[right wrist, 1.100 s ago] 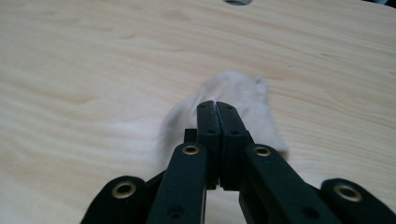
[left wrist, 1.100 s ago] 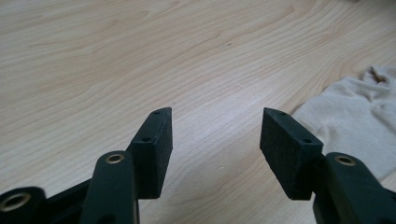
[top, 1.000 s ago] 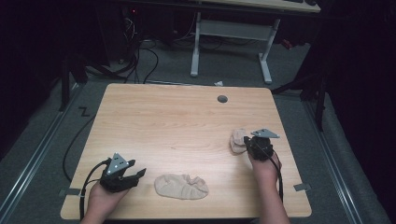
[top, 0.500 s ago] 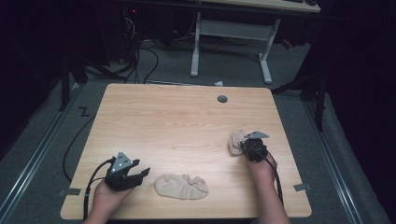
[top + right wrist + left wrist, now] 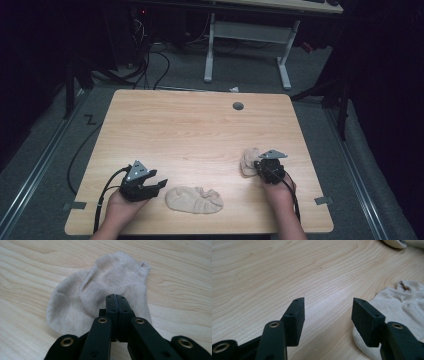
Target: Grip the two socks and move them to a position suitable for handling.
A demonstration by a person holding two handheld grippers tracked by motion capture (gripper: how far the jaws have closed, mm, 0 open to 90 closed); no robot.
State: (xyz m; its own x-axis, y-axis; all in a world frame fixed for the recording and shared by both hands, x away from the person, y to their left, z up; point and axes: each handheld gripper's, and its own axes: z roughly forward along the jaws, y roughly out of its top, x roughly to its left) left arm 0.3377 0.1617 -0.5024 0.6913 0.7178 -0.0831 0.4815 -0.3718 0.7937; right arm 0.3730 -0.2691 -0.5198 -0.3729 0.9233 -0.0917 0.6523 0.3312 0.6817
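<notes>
Two beige socks lie on the wooden table (image 5: pixel 200 130). One sock (image 5: pixel 195 199) rests flat near the front edge. My left gripper (image 5: pixel 160 184) stands open just left of it. In the left gripper view this sock (image 5: pixel 397 302) lies beside the right jaw, with bare wood between the jaws of the left gripper (image 5: pixel 327 312). The other sock (image 5: pixel 248 161) is bunched at the right. My right gripper (image 5: pixel 257 165) is shut, its tips over that sock's near edge. In the right gripper view the sock (image 5: pixel 105 285) spreads behind the closed right gripper (image 5: pixel 116 298); no cloth shows between the jaws.
A round cable hole (image 5: pixel 238 106) sits near the table's far edge. Behind the table stand the white legs of another desk (image 5: pixel 247 50), and cables (image 5: pixel 150 55) lie on the dark floor. Tape marks (image 5: pixel 75 205) flank the front corners.
My right gripper has slid left and nearer, closing in on the bunched sock. The left gripper has shifted slightly toward the front. The flat sock has not moved.
</notes>
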